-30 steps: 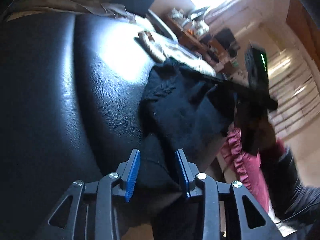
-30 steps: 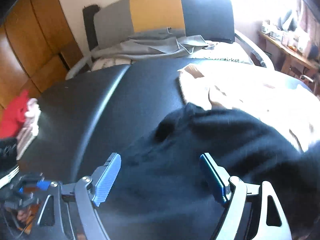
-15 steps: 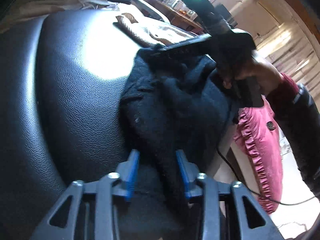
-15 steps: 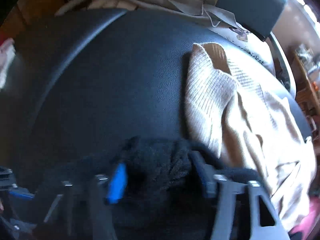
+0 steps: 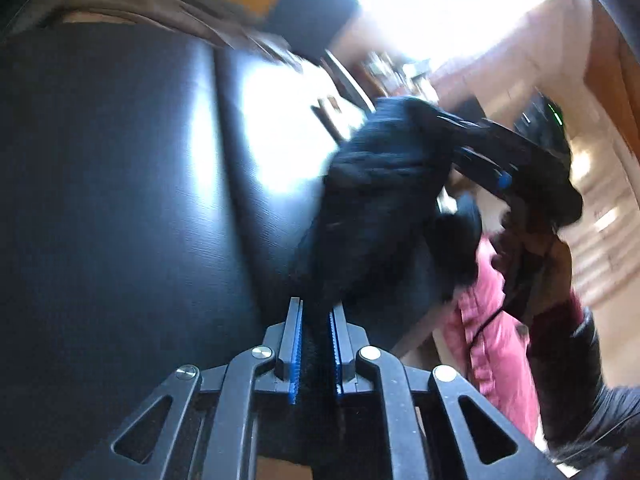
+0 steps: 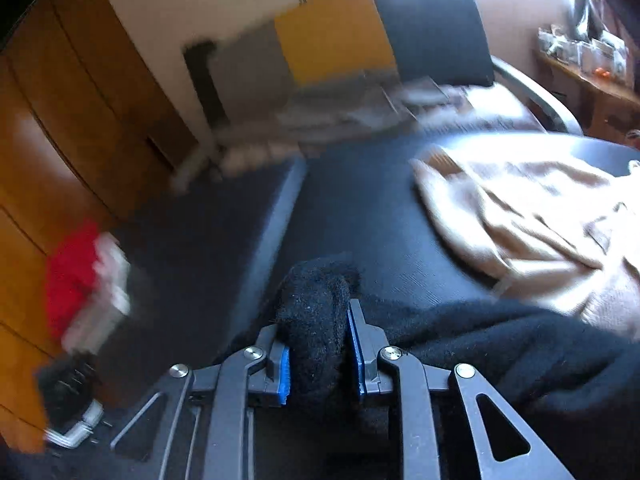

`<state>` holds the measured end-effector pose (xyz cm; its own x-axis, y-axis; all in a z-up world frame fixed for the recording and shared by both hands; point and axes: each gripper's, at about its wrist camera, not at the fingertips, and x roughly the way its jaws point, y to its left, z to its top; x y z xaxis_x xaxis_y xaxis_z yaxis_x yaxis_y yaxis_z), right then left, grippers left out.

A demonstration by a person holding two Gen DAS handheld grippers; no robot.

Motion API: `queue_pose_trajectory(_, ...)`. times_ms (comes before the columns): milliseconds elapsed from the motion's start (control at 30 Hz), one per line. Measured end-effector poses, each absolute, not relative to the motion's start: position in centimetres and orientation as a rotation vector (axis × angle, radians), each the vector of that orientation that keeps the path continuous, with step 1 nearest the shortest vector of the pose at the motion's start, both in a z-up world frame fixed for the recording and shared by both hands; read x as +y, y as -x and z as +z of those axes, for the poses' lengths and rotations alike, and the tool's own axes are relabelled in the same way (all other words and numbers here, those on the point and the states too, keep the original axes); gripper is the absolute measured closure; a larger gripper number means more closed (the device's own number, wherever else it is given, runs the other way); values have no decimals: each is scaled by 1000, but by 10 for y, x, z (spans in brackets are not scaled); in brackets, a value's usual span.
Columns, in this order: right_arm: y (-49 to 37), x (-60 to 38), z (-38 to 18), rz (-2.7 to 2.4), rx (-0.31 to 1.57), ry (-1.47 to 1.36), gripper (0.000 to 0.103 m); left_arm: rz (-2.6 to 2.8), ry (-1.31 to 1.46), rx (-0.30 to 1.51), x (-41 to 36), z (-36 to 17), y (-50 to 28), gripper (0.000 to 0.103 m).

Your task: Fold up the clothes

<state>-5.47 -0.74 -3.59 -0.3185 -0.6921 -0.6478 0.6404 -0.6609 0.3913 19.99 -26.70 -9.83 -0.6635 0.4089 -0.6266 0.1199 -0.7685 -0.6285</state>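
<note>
A black knitted garment [image 5: 376, 208] hangs stretched between my two grippers above a black leather surface [image 5: 120, 200]. My left gripper [image 5: 316, 320] is shut on one edge of it. My right gripper [image 6: 318, 344] is shut on a bunched end of the same black garment [image 6: 320, 312]; it also shows in the left wrist view [image 5: 472, 140], gripping the far end. A beige knitted garment [image 6: 520, 216] lies on the leather surface [image 6: 360, 208] to the right.
Grey clothes [image 6: 352, 108] lie piled at the back near a grey, yellow and dark chair back [image 6: 336, 44]. Red and white clothes [image 6: 84, 272] sit at the left by wooden cupboards. A pink ruffled cushion [image 5: 492, 320] lies below the right hand. A cluttered shelf [image 6: 584, 56] stands far right.
Both grippers have closed on the black garment and lifted it off the leather surface. It now hangs stretched between them.
</note>
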Motion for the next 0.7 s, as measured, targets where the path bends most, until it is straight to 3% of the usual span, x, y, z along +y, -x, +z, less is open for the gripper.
queue_pose_trajectory(133, 30, -66, 12, -1985, -131, -866, 80, 2749, 1048, -1020, -324, -55, -235, 92)
queue_pose_trajectory(200, 17, -101, 31, -1958, -127, -808, 78, 2841, 1112, -1024, -347, -51, -246, 92)
queue_pose_trajectory(233, 11, -119, 37, -1938, -118, -788, 67, 2886, 1151, -1025, -359, -49, -251, 92)
queue_pose_trajectory(300, -8, -153, 38, -1858, -75, -772, 56, 2975, 1230, -1027, -382, -47, -262, 92)
queue_pose_trajectory(533, -29, -140, -11, -1848, 81, -870, 42, 2987, 1528, -1191, -421, -96, -310, 91)
queue_pose_trajectory(633, 6, -89, -56, -1971, 78, -1040, 41, 2979, 1448, -1279, -421, -97, -322, 90)
queue_pose_trajectory(700, 29, -55, -82, -1993, -34, -1189, 41, 2954, 1362, -1327, -413, -93, -323, 89)
